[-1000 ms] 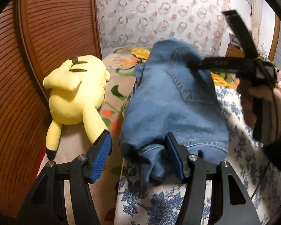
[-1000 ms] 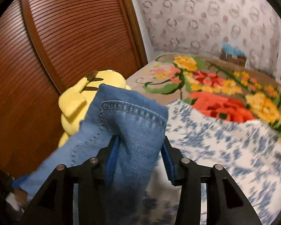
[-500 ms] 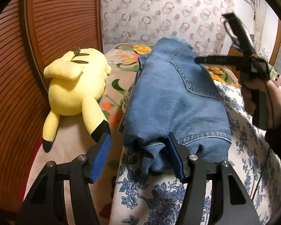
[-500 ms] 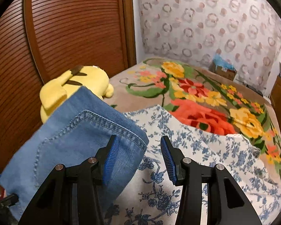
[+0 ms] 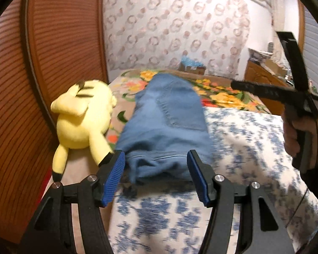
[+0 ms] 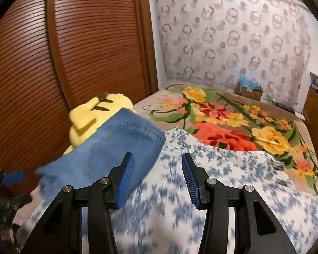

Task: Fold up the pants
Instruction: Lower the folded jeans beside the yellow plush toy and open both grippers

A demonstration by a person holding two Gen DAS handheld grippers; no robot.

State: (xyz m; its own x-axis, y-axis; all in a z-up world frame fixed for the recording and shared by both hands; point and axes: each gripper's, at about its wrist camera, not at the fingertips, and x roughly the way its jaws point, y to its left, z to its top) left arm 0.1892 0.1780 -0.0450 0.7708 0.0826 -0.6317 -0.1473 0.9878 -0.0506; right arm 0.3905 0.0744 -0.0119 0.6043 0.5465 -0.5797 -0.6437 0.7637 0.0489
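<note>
Pants (image 5: 167, 124) lie folded near the bed's left edge and could slide off, both grippers (image 5: 155, 176) (image 6: 156, 175) apart, holding nothing.

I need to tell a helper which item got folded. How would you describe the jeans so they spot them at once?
On the bed, find the blue-flowered white cover over the bright floral blanket. The folded jeans lie along its edge, beside a yellow plush toy. They are the only plain blue denim, back pocket up.

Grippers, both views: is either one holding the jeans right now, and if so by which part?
Neither. The left gripper and right gripper are open and empty; the folded jeans lie free on the bed.
</note>
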